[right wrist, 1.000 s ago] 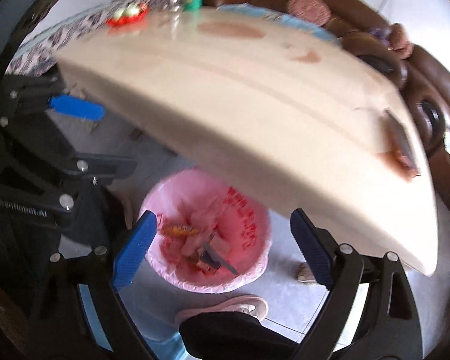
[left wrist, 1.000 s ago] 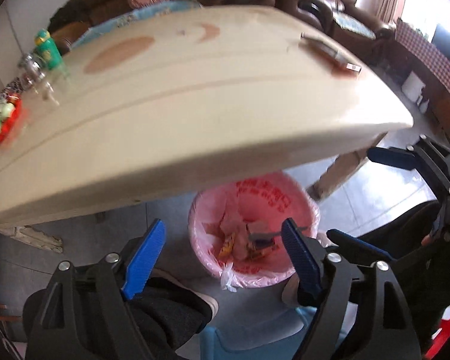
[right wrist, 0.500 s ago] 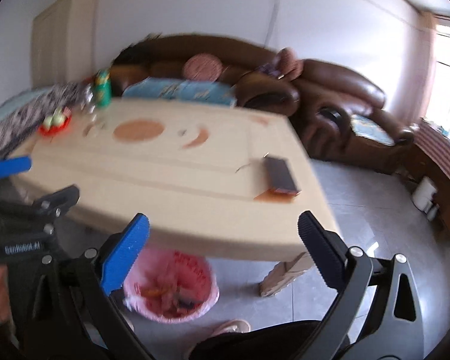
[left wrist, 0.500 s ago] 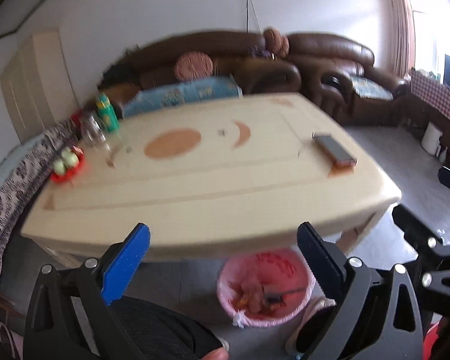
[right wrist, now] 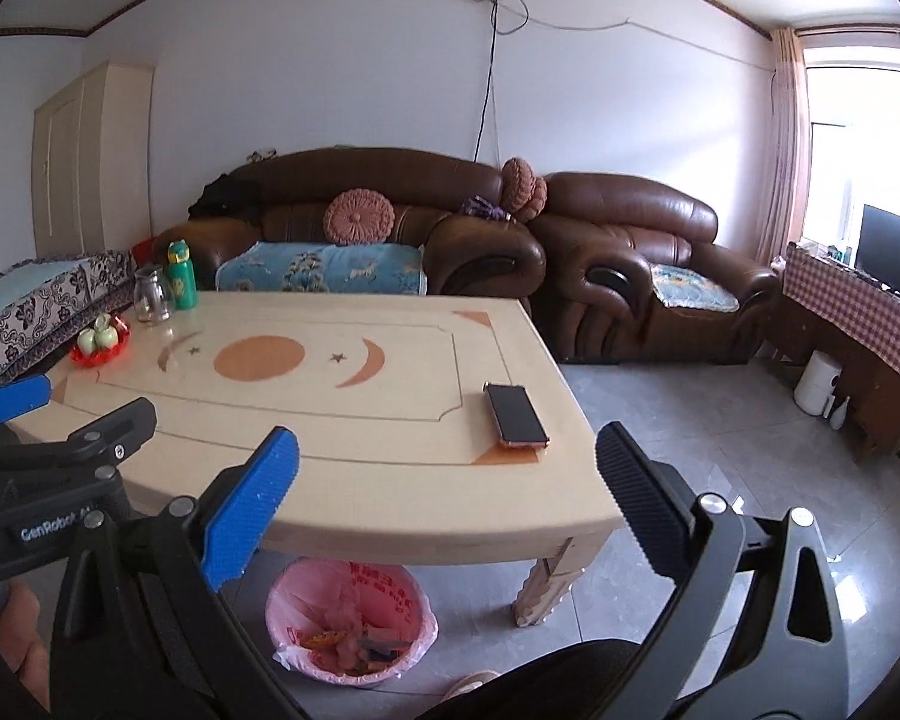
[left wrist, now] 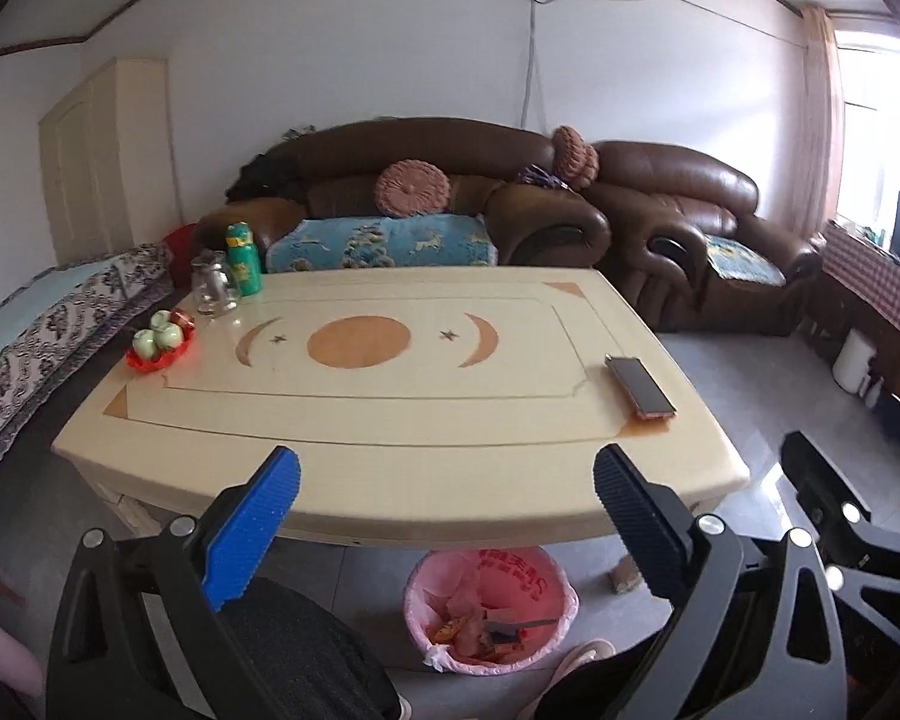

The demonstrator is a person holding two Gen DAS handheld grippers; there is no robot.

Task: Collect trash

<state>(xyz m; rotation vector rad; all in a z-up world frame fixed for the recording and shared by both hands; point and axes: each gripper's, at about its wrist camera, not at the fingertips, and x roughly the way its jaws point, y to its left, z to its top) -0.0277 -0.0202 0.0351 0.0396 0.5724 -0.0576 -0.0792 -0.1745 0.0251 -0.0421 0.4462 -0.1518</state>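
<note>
A bin lined with a pink bag (left wrist: 510, 564) (right wrist: 360, 585) stands on the floor under the near edge of the cream table (left wrist: 450, 420) (right wrist: 354, 480). Wrappers and scraps (left wrist: 480, 636) (right wrist: 342, 642) lie inside it. My left gripper (left wrist: 444, 468) hangs open above the table's near edge, nothing between its fingers. My right gripper (right wrist: 447, 441) is open and empty too, beside it, near the table's right corner. The bin sits below and in front of both. The left gripper (right wrist: 69, 414) also shows at the left of the right wrist view.
On the table lie a phone (left wrist: 639, 387) (right wrist: 515, 414), a green bottle (left wrist: 243, 252), a glass jar (left wrist: 210, 285) and a red dish of green apples (left wrist: 161, 342). A brown sofa (left wrist: 420, 198) stands behind. The person's dark-trousered knees (left wrist: 282, 648) are below the grippers.
Both grippers rose from beside the bin, below the table edge, to above the tabletop and tilted up. Their jaws spread slightly wider and stay empty.
</note>
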